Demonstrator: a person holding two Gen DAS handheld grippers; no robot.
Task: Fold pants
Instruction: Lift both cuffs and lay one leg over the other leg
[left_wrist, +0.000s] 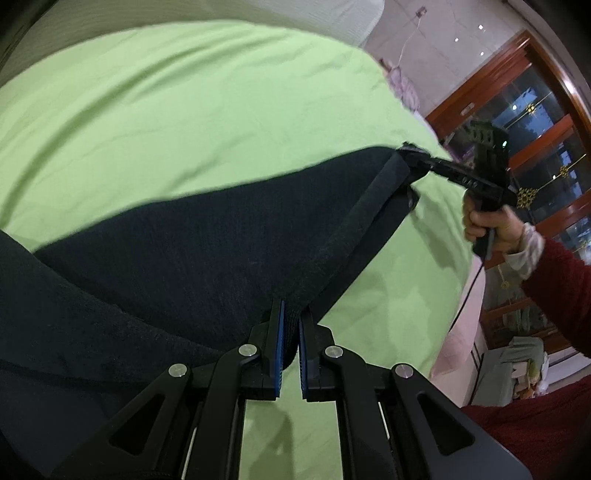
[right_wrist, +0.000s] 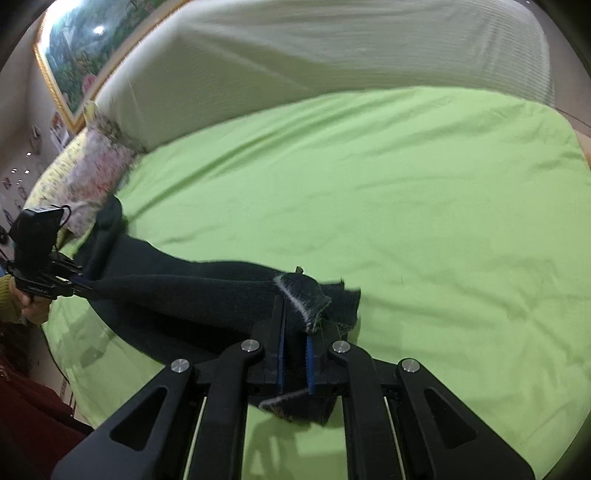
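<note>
Dark navy pants (left_wrist: 192, 251) are held stretched above a green bedsheet (left_wrist: 184, 110). My left gripper (left_wrist: 291, 332) is shut on one end of the pants' edge band. My right gripper (right_wrist: 294, 332) is shut on the other end, where a grey-lined hem (right_wrist: 295, 295) folds over the fingers. In the left wrist view the right gripper (left_wrist: 410, 153) shows at the far end of the band, held by a hand. In the right wrist view the left gripper (right_wrist: 79, 282) shows at the left, also on the pants (right_wrist: 184, 291). The cloth hangs down onto the sheet (right_wrist: 369, 184).
A white headboard cushion (right_wrist: 332, 48) runs along the back of the bed. A floral pillow (right_wrist: 96, 166) lies at the bed's left end. A framed picture (right_wrist: 85, 44) hangs behind. Wooden glass doors (left_wrist: 535, 129) stand beyond the bed's edge. The person's red sleeve (left_wrist: 561, 295) is at the right.
</note>
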